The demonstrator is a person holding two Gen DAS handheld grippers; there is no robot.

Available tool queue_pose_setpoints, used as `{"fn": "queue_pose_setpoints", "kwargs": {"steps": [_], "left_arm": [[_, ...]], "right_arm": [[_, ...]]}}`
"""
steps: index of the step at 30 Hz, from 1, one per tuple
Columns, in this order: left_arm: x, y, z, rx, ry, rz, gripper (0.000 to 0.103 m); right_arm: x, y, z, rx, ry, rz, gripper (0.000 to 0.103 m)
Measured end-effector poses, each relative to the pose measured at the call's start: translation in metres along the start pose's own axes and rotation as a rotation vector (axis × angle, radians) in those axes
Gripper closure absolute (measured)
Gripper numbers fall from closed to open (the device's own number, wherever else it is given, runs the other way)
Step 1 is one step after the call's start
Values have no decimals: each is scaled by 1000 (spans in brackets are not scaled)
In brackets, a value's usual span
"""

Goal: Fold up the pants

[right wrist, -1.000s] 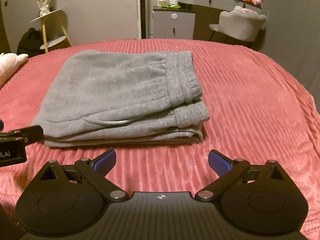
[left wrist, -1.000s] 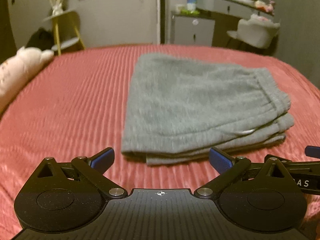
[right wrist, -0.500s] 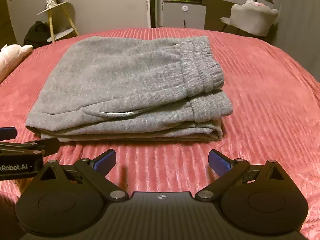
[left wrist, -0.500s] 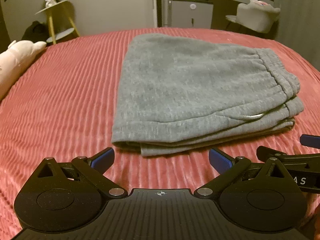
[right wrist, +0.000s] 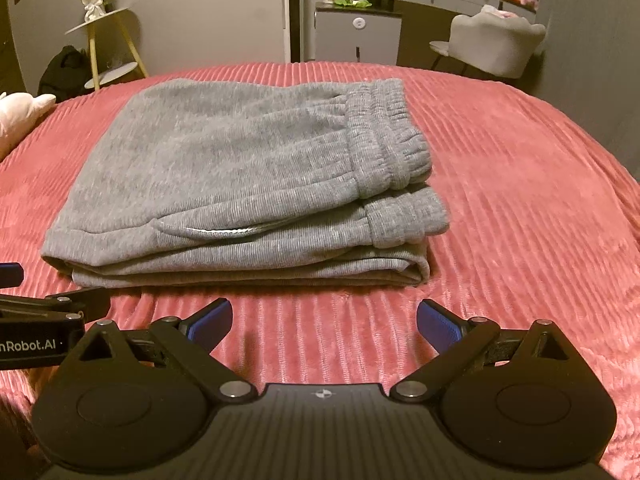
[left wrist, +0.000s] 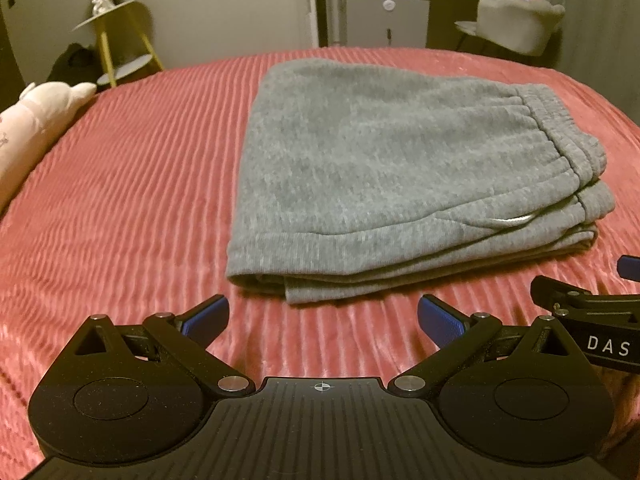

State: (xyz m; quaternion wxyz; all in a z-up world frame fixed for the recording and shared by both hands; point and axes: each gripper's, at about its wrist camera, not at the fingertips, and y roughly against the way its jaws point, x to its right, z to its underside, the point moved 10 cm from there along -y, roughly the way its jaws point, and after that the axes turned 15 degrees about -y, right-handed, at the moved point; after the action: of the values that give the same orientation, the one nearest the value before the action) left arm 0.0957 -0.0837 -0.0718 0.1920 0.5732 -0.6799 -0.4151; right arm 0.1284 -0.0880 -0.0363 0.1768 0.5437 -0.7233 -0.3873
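low side-by-side wrist views, both facing pants (left wrist: 400, 184)

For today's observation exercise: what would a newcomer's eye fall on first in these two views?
The grey pants, folded into a neat stack, lie mid-bed on the pink ribbed bedspread. In the foreground, the left gripper and right gripper are both open, short of the stack's near edge and touching nothing.
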Motion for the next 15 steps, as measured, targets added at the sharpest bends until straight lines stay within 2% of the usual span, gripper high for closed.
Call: {"fn": "queue_pose_setpoints", "kwargs": {"steps": [15], "left_arm": [[-1,0,2,-6,9,5,0]], "right_arm": [[-1,1,1,1,15,7,4]]}}
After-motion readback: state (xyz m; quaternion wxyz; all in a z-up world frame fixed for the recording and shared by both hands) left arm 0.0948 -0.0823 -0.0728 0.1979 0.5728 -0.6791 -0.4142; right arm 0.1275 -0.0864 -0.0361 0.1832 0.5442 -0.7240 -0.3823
